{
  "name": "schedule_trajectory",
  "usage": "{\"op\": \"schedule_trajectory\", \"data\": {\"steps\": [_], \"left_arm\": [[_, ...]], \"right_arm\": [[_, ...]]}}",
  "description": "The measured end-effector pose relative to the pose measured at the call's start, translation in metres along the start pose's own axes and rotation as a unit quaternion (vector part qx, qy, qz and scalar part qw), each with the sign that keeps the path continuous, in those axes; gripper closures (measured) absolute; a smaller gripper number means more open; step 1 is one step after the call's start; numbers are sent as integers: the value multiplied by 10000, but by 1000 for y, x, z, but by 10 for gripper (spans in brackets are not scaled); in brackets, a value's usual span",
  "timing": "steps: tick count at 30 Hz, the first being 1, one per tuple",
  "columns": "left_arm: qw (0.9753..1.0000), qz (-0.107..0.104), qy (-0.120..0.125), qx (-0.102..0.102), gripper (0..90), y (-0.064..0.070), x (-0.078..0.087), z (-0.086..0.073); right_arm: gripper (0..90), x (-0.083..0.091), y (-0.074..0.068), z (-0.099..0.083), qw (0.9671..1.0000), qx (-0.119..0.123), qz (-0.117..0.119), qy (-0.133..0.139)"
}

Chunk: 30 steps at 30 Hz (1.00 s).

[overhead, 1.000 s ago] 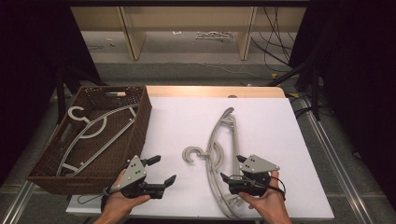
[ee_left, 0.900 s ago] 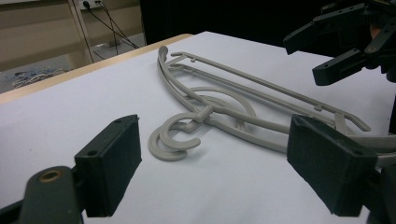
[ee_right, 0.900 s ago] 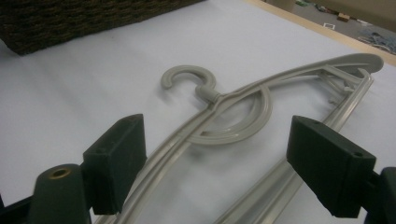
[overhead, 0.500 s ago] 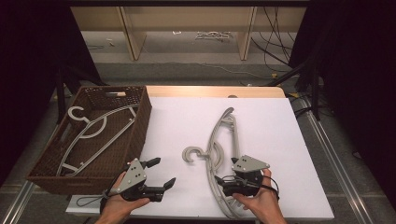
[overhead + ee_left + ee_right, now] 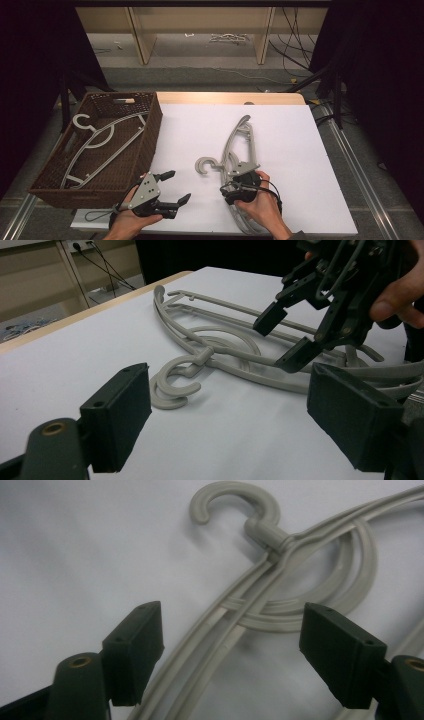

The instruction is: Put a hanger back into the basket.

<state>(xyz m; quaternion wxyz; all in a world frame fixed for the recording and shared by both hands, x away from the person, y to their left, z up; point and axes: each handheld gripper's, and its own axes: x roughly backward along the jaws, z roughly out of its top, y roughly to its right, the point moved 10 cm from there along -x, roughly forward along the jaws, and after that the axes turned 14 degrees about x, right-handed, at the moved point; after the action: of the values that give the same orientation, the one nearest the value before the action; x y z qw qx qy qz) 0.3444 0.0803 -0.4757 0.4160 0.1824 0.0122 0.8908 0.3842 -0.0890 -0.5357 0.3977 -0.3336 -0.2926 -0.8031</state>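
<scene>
High view: a grey hanger (image 5: pixel 239 150) is seen lying flat on the white table (image 5: pixel 310 165), with its hook (image 5: pixel 204 165) pointing left, toward the basket (image 5: pixel 145 145).
Basket: another hanger (image 5: pixel 100 142) is already laid inside it, at the left of the table.
Right gripper (image 5: pixel 235 192): it is held just above the hanger's arm, near the hook. Its jaws are wide open and nothing is held in them.
Left gripper (image 5: pixel 172 187): it is held low over bare table, to the left of the hook. Its jaws are wide open too, and nothing is held.
Right gripper view: the hanger's thin bars (image 5: pixel 235 625) are seen running up between the two black fingers (image 5: pixel 135 650), closer to the left one. The hook (image 5: pixel 235 500) lies farther ahead. No finger is touching the bars yet.
Left gripper view: the hook (image 5: pixel 172 385) is seen ahead, between the two fingers (image 5: pixel 120 415) but well past them.
What could go wrong: two hangers may be stacked here, since doubled bars are seen. Only one may be pinched, and the other could be dragged or dropped.
Another risk: the bars are thin and flat on the table, so the fingers could be closed above them and slip off.
Also: the hook could be caught on the basket edge if the hanger is carried low.
</scene>
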Motion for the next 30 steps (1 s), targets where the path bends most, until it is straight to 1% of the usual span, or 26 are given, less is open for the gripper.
{"op": "schedule_trajectory", "data": {"steps": [1, 3, 4, 5, 6, 7, 8, 9, 10, 11, 12, 13, 14, 15, 16, 18, 20, 21, 25, 26, 27, 28, 29, 30], "left_arm": [[10000, 0, -4, -6, 177, 0, 0, 0], [10000, 3, -3, 1, 177, -1, 1, 0], [10000, 23, 14, 12, 178, -2, 1, 0], [10000, 15, 4, -7, 178, -2, 1, 0], [10000, 9, -5, -15, 178, -2, 1, 0], [10000, 8, -11, -12, 179, -1, 1, 0], [10000, 7, -14, -17, 180, -1, 1, 0], [10000, -3, -14, -26, 181, -1, 0, 0], [10000, 4, -13, -19, 183, 0, 0, -1], [10000, 5, -25, -33, 183, 0, 0, -1], [10000, 2, -40, -44, 183, 0, 0, -1], [10000, -13, -51, -64, 184, 0, 0, -2], [10000, -47, -36, -52, 186, 0, 0, -1], [10000, -28, -32, 7, 186, 1, -1, -2], [10000, 0, -65, -71, 187, 0, 0, -2], [10000, -4, -70, -50, 189, 0, 0, -2], [9999, -11, -72, -70, 190, 0, -1, -2], [9999, -7, -85, -70, 190, 0, -1, -3], [9999, -5, -89, -59, 190, 0, -1, -3], [9999, -24, -109, -102, 191, 0, -1, -4], [9999, -16, -117, -75, 191, 0, -1, -4], [9999, -25, -127, -114, 191, 0, -1, -4], [9999, -27, -126, -107, 192, 0, -1, -4], [9999, -29, -127, -109, 192, 0, -1, -4]], "right_arm": [[323, -4, 0, 2, 10000, 20, -21, 15], [339, -8, -3, 0, 9997, -48, 111, -228], [338, -9, -2, -1, 9996, -39, 69, -270], [369, -11, 2, 0, 9996, 60, -85, -268], [393, -9, 2, 0, 9995, 55, 20, -312], [405, -7, 2, -2, 9993, -53, 72, -363], [414, -8, 3, -2, 9996, -73, 60, -282], [421, -7, 4, -5, 9993, -63, 110, -353], [431, -6, 3, -8, 9988, -168, 125, -445], [442, -5, 3, -9, 9985, -196, 187, -482], [448, -6, 6, -10, 9988, -148, 109, -464], [452, -6, 7, -10, 9986, -137, 111, -496], [455, -6, 6, -10, 9985, -185, 120, -506], [459, -6, 6, -11, 9985, -161, 118, -516], [461, -6, 6, -11, 9983, -145, 141, -540], [475, -5, 4, -11, 9980, -203, 175, -577], [503, -4, 4, -11, 9978, -228, 206, -590], [513, -4, 4, -11, 9978, -201, 220, -591], [549, -3, 2, -10, 9974, -236, 317, -611], [554, -3, 2, -11, 9972, -239, 341, -623], [561, -3, 1, -11, 9970, -247, 361, -644], [576, -2, 1, -11, 9968, -252, 375, -657], [587, -2, -1, -11, 9964, -250, 389, -707], [591, -2, -3, -13, 9957, -242, 464, -769]]}}
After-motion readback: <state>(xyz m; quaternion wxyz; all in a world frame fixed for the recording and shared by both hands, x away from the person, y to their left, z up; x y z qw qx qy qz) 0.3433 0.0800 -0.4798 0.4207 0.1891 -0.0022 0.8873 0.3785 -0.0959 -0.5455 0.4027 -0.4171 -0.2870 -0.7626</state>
